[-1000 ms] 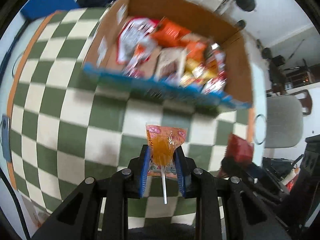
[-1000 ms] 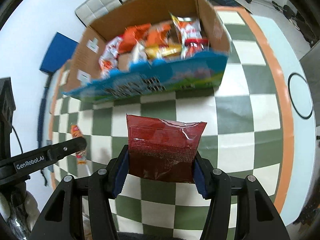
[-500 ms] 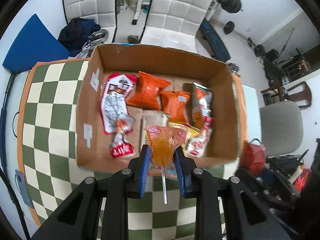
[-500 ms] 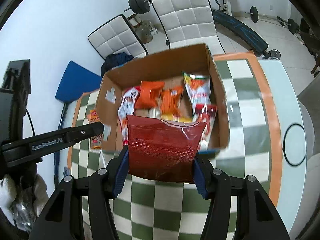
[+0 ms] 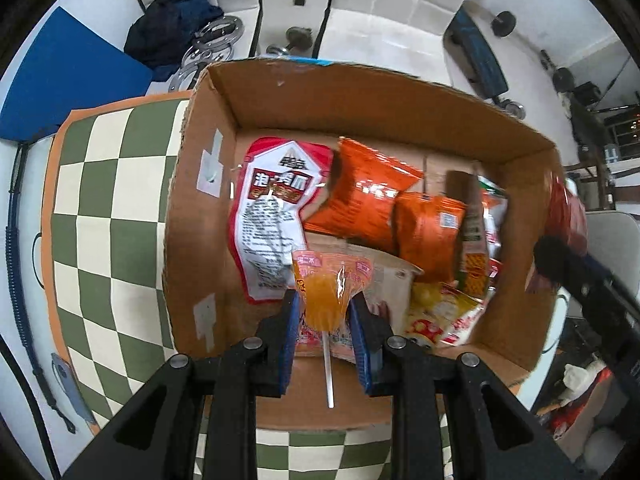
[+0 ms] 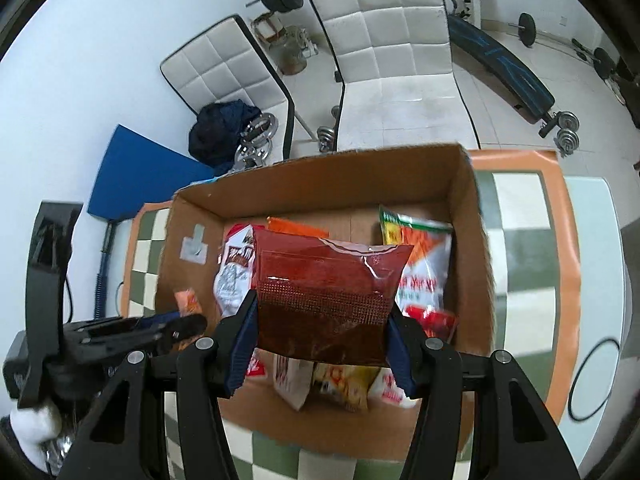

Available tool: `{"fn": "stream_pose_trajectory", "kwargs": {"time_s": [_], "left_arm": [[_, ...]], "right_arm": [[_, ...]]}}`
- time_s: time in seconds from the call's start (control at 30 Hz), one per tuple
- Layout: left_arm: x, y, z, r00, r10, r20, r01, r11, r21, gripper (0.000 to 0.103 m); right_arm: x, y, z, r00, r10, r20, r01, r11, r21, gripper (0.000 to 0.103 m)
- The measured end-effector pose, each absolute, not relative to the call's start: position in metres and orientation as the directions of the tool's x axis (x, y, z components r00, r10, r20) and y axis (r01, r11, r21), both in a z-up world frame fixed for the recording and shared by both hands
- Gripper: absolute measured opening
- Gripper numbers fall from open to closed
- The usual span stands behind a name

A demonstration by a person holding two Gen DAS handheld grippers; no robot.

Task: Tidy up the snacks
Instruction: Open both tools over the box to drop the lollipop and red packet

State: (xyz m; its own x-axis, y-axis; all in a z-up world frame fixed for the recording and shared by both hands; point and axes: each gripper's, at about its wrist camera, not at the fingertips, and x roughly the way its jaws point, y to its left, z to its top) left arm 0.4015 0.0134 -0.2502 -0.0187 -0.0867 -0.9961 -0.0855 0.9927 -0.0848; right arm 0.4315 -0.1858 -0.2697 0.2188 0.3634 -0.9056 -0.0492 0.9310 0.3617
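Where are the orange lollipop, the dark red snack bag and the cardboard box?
orange lollipop [image 5: 325,300], left wrist view, candy head.
dark red snack bag [image 6: 324,300], right wrist view, bag middle.
brown cardboard box [image 5: 360,100], left wrist view, far inner wall.

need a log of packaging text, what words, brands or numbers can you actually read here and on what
Red and white pouch: large Chinese characters, too blurred to quote; fine print unreadable.
Lollipop wrapper: small red labels, unreadable.
Orange packets: white sticker, unreadable.
Green-topped packet: red lettering, blurred.
Dark red packet: no text visible.
Cardboard box: only blank tape.
Nothing reads clearly enough to quote.
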Motion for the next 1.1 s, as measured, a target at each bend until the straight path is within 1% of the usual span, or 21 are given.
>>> {"fn": "stream_pose_trajectory", "kwargs": {"time_s": [0.23, 0.5, 0.67, 0.73, 0.77, 0.8, 0.83, 0.9, 0.93, 0.97, 1.0, 1.1], "left_arm": [[0.410, 0.024, -0.274, -0.090, -0.078, -0.993, -0.107, 0.992, -0.068, 0.022], [0.410, 0.030, -0.290, -0.127, -0.063, -0.990, -0.113, 0.992, -0.048, 0.022], [0.411, 0.032, -0.295, -0.154, -0.056, -0.987, -0.117, 0.992, -0.038, 0.028], [0.412, 0.034, -0.296, -0.154, -0.071, -0.985, -0.126, 0.991, -0.052, 0.034], [0.413, 0.035, -0.295, -0.147, -0.071, -0.987, -0.128, 0.990, -0.052, 0.036], [0.412, 0.037, -0.295, -0.137, -0.066, -0.988, -0.129, 0.990, -0.048, 0.042], [0.412, 0.039, -0.293, -0.128, -0.065, -0.990, -0.133, 0.990, -0.048, 0.045], [0.413, 0.042, -0.290, -0.113, -0.066, -0.991, -0.143, 0.988, -0.049, 0.047], [0.413, 0.043, -0.289, -0.107, -0.068, -0.992, -0.149, 0.988, -0.052, 0.056], [0.413, 0.044, -0.288, -0.097, -0.064, -0.993, -0.154, 0.987, -0.049, 0.064], [0.414, 0.045, -0.286, -0.087, -0.061, -0.994, -0.154, 0.987, -0.047, 0.075], [0.414, 0.044, -0.277, -0.048, -0.035, -0.998, -0.146, 0.989, -0.028, 0.076]], "right_arm": [[0.473, -0.165, -0.303, 0.157, 0.327, -0.932, -0.077, 0.945, 0.318, 0.059], [0.495, -0.153, -0.326, 0.122, 0.307, -0.944, -0.095, 0.950, 0.296, 0.059], [0.504, -0.144, -0.335, 0.103, 0.299, -0.949, -0.109, 0.952, 0.288, 0.060], [0.508, -0.143, -0.339, 0.084, 0.302, -0.950, -0.102, 0.951, 0.293, 0.064], [0.509, -0.143, -0.342, 0.068, 0.306, -0.950, -0.094, 0.950, 0.299, 0.071], [0.510, -0.142, -0.344, 0.057, 0.301, -0.952, -0.088, 0.951, 0.296, 0.081], [0.510, -0.142, -0.346, 0.050, 0.293, -0.955, -0.086, 0.954, 0.289, 0.082], [0.509, -0.144, -0.347, 0.052, 0.293, -0.955, -0.084, 0.954, 0.289, 0.083], [0.508, -0.144, -0.347, 0.052, 0.293, -0.955, -0.083, 0.954, 0.289, 0.083], [0.508, -0.145, -0.347, 0.052, 0.295, -0.954, -0.082, 0.954, 0.290, 0.087], [0.507, -0.145, -0.347, 0.054, 0.295, -0.954, -0.080, 0.954, 0.290, 0.087], [0.505, -0.148, -0.345, 0.061, 0.289, -0.955, -0.072, 0.956, 0.285, 0.088]]}}
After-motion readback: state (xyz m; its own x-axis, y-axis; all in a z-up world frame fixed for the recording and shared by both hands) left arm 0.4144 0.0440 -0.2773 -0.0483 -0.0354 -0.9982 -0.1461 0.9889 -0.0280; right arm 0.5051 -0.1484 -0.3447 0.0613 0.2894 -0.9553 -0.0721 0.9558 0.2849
